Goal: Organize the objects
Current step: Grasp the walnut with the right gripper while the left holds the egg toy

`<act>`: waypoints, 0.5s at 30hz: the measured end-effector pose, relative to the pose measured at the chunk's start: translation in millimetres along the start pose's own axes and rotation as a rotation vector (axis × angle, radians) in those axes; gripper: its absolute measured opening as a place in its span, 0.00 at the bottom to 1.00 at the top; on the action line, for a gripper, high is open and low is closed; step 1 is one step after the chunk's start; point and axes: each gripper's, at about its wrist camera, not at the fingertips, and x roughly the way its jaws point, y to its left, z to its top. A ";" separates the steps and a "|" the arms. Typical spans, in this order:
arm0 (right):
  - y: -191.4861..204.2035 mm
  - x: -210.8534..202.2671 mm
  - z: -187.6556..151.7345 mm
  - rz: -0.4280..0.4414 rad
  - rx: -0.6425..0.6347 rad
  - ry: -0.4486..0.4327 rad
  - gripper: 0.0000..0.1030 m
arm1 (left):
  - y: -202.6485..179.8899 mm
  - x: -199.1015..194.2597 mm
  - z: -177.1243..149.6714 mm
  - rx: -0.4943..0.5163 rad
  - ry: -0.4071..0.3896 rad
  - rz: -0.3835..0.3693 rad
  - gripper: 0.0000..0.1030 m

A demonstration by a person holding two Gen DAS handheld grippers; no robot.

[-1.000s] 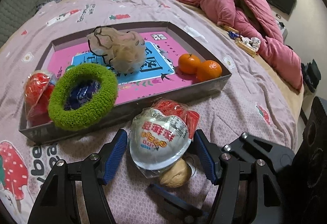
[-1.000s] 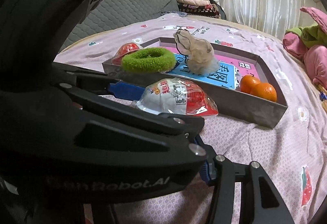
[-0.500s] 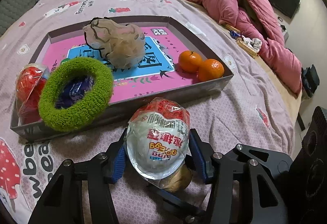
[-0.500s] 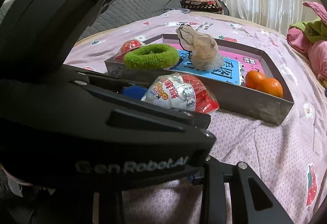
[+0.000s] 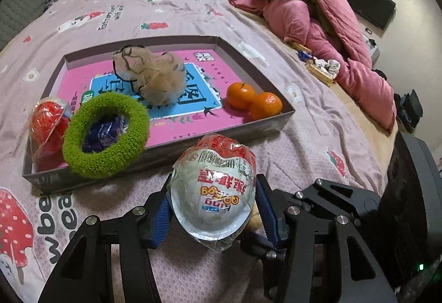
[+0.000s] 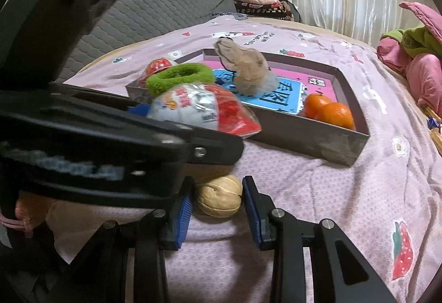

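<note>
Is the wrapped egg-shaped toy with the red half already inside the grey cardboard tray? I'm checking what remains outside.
No: the wrapped egg-shaped toy sits between the left gripper pads, in front of the grey cardboard tray.

Our left gripper (image 5: pixel 212 206) has just been closing its jaws, and its blue pads now press both sides of the wrapped egg-shaped snack (image 5: pixel 214 189), where a second ago they stood clear of it on either side. The snack now sits lifted off the bedspread (image 5: pixel 317 131), hiding most of the walnut (image 5: pixel 255 220) beneath it. Our right gripper (image 6: pixel 216 209) has just been narrowing too; in its own view the walnut (image 6: pixel 219 199) now shows between its blue pads, with a small gap on the right side, where earlier the left gripper blocked that view.
</note>
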 end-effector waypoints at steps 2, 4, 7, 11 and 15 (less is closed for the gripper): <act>-5.2 0.4 0.7 -0.007 0.011 0.003 0.35 | -0.3 -2.7 -0.4 0.006 -0.007 0.004 0.54; -9.9 -0.7 -0.2 -0.010 0.020 0.003 0.35 | -0.2 -5.9 -0.3 0.006 -0.012 0.002 0.54; -15.8 -3.7 0.0 -0.024 0.026 -0.005 0.35 | 1.2 -11.2 -0.1 0.005 -0.027 0.002 0.54; -22.7 -9.3 1.9 -0.040 0.048 -0.021 0.35 | 0.7 -17.5 1.0 0.012 -0.046 -0.001 0.54; -30.0 -15.0 5.4 -0.055 0.069 -0.040 0.35 | 0.8 -23.0 2.4 0.012 -0.063 0.001 0.54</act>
